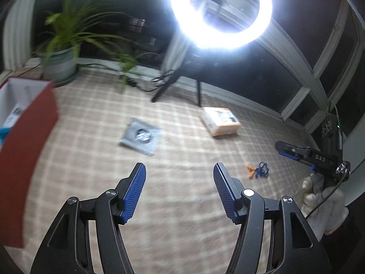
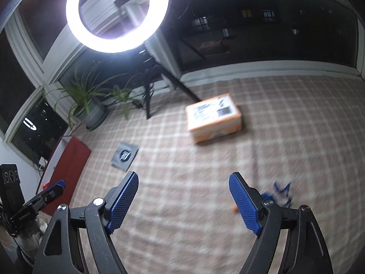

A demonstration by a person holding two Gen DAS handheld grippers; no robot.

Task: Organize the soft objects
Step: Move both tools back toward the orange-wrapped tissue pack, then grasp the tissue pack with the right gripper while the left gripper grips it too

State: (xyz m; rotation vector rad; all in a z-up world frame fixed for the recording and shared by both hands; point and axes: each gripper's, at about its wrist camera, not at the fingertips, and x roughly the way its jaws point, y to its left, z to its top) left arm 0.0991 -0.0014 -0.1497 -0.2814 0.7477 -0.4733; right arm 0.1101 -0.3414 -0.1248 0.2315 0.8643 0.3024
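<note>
I hold both my left gripper [image 1: 179, 167] and right gripper [image 2: 183, 178] spread and empty. I judge I'm between pickups: next, the flat grey plastic pouch [image 1: 140, 135] at centre frame goes to the open red cardboard box [image 1: 27, 132] at left.

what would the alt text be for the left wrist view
Open, empty left gripper above a checked cloth holding a grey pouch, an orange-and-white pack and orange earplugs on a blue cord; red box at left.
</note>
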